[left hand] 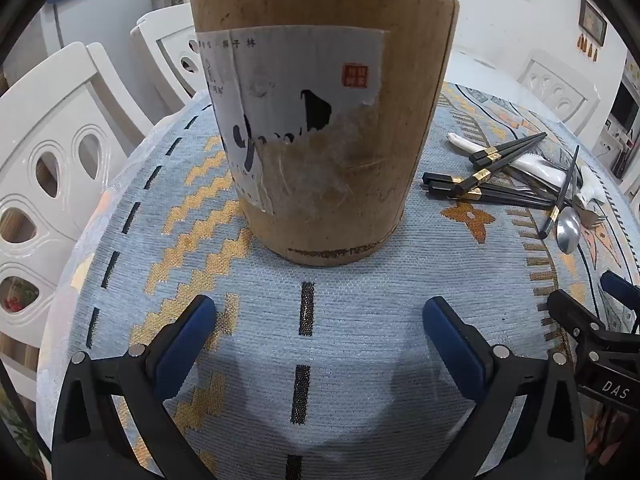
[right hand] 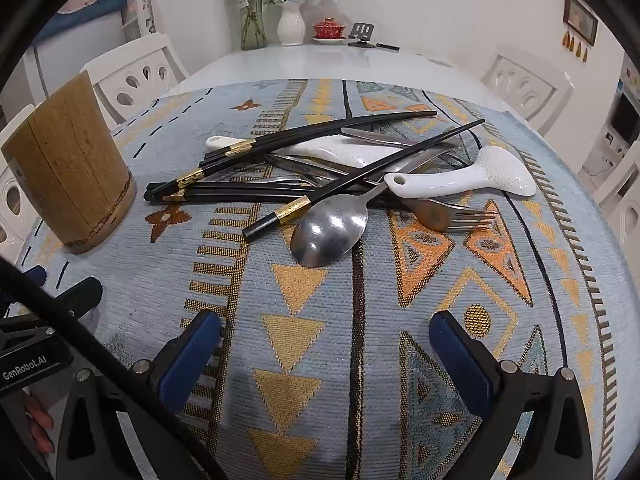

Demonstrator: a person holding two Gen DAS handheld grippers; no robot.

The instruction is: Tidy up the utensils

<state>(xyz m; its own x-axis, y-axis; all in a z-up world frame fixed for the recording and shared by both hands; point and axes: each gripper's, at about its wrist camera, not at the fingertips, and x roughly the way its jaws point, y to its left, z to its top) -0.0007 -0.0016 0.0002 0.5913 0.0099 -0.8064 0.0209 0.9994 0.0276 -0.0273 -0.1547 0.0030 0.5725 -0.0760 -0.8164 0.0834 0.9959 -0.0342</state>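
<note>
A round wooden holder (left hand: 324, 120) stands upright on the woven cloth (left hand: 360, 320) that covers the tabletop; its surface is rough and brown, with a torn white paper label (left hand: 296, 92) glued on the side. The cloth is pale blue with gold zigzags, triangles and black dashes, and its weave looks coarse. To the right of the holder, and apart from it, the utensils lie in a loose crossed pile: black chopsticks (right hand: 256, 188) with gold bands, a shiny steel spoon (right hand: 328, 236) with its round bowl toward the camera, a steel fork (right hand: 452, 214), and two white dotted rice paddles (right hand: 464, 182) of smooth plastic or ceramic. The left gripper (left hand: 320, 320) hangs above bare cloth in front of the holder, its blue-padded fingers (left hand: 188, 336) spread wide with nothing between them. The right gripper (right hand: 325, 338) also has its fingers wide and empty, short of the spoon. Only the left wrist view shows the label on the holder; only the right wrist view shows the whole pile clearly, and also a white vase (right hand: 291, 24) with flowers and a red lidded cup (right hand: 329, 29) at the far end of the tabletop. White chairs (left hand: 60, 160) stand around.
</note>
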